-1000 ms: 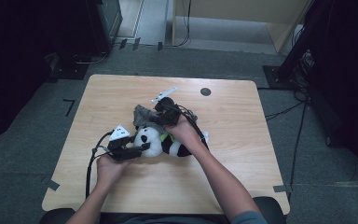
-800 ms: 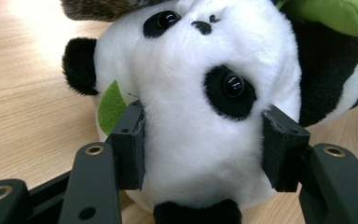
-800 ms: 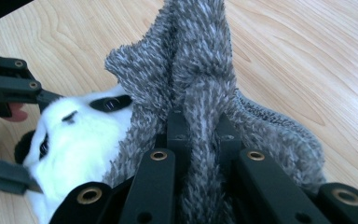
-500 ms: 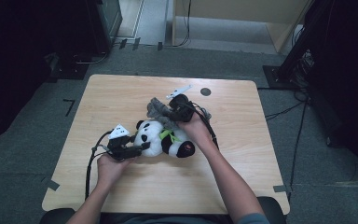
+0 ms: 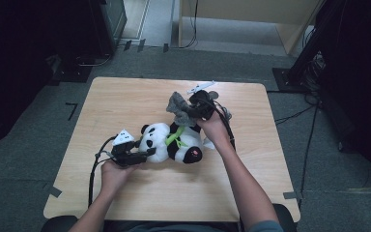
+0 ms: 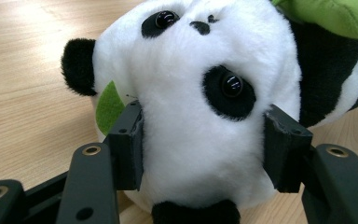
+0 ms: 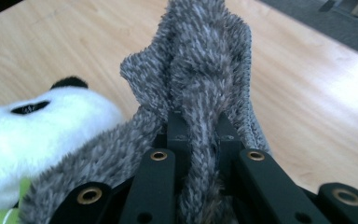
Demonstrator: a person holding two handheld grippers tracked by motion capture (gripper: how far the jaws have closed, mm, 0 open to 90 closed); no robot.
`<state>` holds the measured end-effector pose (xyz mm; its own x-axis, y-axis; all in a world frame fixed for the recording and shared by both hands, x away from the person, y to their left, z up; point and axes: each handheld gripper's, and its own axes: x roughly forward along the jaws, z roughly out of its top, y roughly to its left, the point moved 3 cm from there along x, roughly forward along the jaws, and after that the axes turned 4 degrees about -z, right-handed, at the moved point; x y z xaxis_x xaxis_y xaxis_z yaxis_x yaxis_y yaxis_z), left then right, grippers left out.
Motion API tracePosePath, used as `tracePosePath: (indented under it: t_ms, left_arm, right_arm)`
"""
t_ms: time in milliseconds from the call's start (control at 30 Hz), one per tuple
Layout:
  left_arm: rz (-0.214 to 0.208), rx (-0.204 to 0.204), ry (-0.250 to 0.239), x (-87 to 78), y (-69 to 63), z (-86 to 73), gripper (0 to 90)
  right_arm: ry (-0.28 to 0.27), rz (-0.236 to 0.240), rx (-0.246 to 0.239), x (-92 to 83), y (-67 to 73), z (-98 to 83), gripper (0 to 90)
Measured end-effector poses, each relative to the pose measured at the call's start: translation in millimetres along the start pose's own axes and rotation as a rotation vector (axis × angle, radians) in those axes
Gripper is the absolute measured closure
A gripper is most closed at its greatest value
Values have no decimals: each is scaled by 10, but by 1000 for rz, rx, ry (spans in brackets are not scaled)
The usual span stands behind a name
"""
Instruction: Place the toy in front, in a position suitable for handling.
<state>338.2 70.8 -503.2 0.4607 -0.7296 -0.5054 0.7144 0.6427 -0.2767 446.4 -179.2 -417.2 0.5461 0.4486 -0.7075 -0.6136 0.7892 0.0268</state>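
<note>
Pinning panda plush (image 6: 191, 107) head at table (image 5: 125, 96) centre, left gripper (image 6: 200, 144) clamped, anchoring it; right gripper (image 7: 200, 140) shut on grey fuzzy garment (image 7: 200, 70), probably pulling it free.

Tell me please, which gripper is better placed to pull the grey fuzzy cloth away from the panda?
Right. The right gripper is already shut on the grey fuzzy cloth, while the left gripper clamps the panda head, steadying it.
</note>
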Motion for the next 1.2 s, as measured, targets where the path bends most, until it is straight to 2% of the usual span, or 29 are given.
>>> tracePosePath:
  t_ms: [67, 233, 333, 367, 433, 467, 500, 533, 567, 600, 667, 700, 733, 800, 833, 867, 933, 1100, 1200]
  left_arm:
    - [0, 3, 0, -2, 1, -1, 411]
    - [0, 2, -1, -1, -4, -2, 410]
    - [5, 6, 0, 0, 1, 2, 410]
    - [5, 6, 0, 0, 1, 2, 410]
    - [8, -1, 1, 2, -4, 6, 410]
    - [8, -2, 0, 3, -6, 6, 410]
    - [7, -4, -1, 3, -8, 6, 410]
    - [7, -4, 0, 2, -7, 5, 410]
    - [7, -3, 1, 2, -6, 5, 410]
    - [7, -3, 1, 2, -6, 5, 410]
    - [7, -2, 0, 1, -5, 6, 409]
    - [6, -2, 2, 0, -6, 5, 409]
    - [6, -2, 2, 0, -6, 5, 410]
    - [6, -3, 2, -1, -5, 5, 409]
    - [6, -5, 0, 1, -5, 6, 409]
    - [6, -6, -1, 1, -4, 6, 408]
    - [7, -8, -1, 1, -4, 6, 407]
    - [2, -11, 2, 10, 4, -2, 407]
    - [6, 4, 7, 11, -7, -6, 408]
  right_arm:
    - [-22, -4, 2, -58, -17, 51, 824]
    - [-64, 28, 11, -179, 46, 155, 824]
    - [-91, 61, -14, -228, 203, 280, 824]
    - [-91, 61, -14, -228, 203, 280, 824]
    - [-97, 83, -33, -223, 301, 348, 824]
    - [-96, 104, -54, -195, 410, 413, 824]
    - [-96, 104, -54, -195, 410, 413, 824]
    - [-90, 124, -74, -142, 528, 465, 824]
    - [-83, 135, -82, -106, 588, 480, 824]
    - [-83, 135, -82, -106, 588, 480, 824]
    - [-64, 162, -93, -10, 715, 487, 824]
    - [-36, 189, -110, 104, 834, 461, 823]
    - [-36, 189, -110, 104, 834, 461, 823]
    - [18, 212, -133, 275, 979, 377, 823]
    - [18, 212, -133, 275, 979, 377, 823]
    - [48, 223, -141, 373, 1025, 315, 823]
    - [84, 234, -157, 457, 1047, 250, 822]
    - [82, 246, -153, 499, 1045, 171, 821]
    - [87, 242, -156, 473, 1010, 128, 821]
